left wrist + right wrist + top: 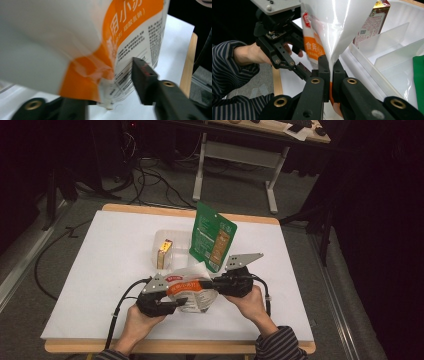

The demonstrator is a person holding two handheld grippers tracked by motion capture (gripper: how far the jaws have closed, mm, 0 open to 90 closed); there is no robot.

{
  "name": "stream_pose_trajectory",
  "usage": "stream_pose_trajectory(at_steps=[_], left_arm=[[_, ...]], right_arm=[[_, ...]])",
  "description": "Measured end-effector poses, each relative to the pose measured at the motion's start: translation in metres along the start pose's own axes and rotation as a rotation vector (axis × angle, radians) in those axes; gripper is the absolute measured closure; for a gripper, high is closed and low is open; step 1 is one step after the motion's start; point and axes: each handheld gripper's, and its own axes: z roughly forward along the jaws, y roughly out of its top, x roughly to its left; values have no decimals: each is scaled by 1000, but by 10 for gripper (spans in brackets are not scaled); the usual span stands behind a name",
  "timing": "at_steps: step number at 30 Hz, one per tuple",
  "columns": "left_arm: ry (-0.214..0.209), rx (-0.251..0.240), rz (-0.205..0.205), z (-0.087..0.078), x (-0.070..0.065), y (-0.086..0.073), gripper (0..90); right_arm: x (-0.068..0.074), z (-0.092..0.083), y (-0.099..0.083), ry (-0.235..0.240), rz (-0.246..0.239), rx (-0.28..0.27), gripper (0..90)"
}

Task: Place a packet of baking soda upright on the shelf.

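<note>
Held above the white table, a white-and-orange plastic pouch is clamped at one edge by the right gripper while the left gripper jaws close around its other side, apparently to tear it open.

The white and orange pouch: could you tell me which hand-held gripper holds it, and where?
The right hand-held gripper clamps the white and orange pouch at one edge; the left hand-held gripper straddles its opposite lower edge, contact unclear.

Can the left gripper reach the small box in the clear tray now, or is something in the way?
Probably not: the left gripper is at the white-and-orange pouch, which lies between it and the small box in the clear tray.
</note>
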Motion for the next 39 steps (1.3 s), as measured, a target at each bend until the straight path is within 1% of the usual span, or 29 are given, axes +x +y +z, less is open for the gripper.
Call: stream_pose_trajectory(at_steps=[2, 4, 7, 10, 13, 15, 17, 19, 21, 23, 24, 26, 29, 31, 34, 36, 37, 39], left_arm=[[-2, 9, 24, -1, -2, 1, 756], [-4, 20, 50, -1, -6, 3, 829], [0, 43, 88, -2, -13, 8, 862], [0, 72, 105, -4, -17, 13, 879], [5, 87, 94, -5, -19, 16, 887], [7, 91, 68, -6, -19, 18, 890], [14, 96, 54, -7, -19, 20, 891], [25, 99, 48, -9, -20, 22, 893], [33, 100, 38, -12, -20, 23, 895], [29, 90, 19, -15, -18, 25, 895], [30, 82, 9, -17, -17, 26, 895], [42, 74, -1, -22, -16, 29, 895], [72, 68, -12, -27, -14, 33, 895], [93, 62, -26, -30, -13, 35, 894], [123, 58, -41, -33, -11, 38, 894], [133, 48, -58, -35, -10, 39, 894], [137, 46, -62, -36, -10, 40, 894], [137, 39, -70, -36, -9, 41, 894]], right_arm=[[-1, 1, -1, -1, 1, -7, 900], [-3, 2, -1, 1, 4, -17, 900], [-7, 1, -2, 5, 16, -28, 900], [-10, -1, -3, 14, 16, -34, 900], [-14, -3, -7, 27, 27, -34, 897], [-16, -4, -9, 28, 32, -38, 886], [-17, -5, -10, 27, 40, -38, 867], [-19, -6, -11, 27, 45, -38, 831], [-21, -7, -11, 15, 56, -42, 770], [-22, -8, -12, -9, 61, -30, 698], [-22, -8, -13, -24, 57, -25, 656], [-23, -10, -16, -59, 63, -9, 592], [-24, -16, -24, -112, 67, -16, 543], [-27, -21, -33, -161, 84, -8, 517], [-33, -27, -49, -267, 129, 23, 495], [-39, -30, -61, -322, 163, 35, 480], [-42, -32, -67, -341, 182, 40, 472], [-48, -34, -80, -355, 218, 53, 471]])
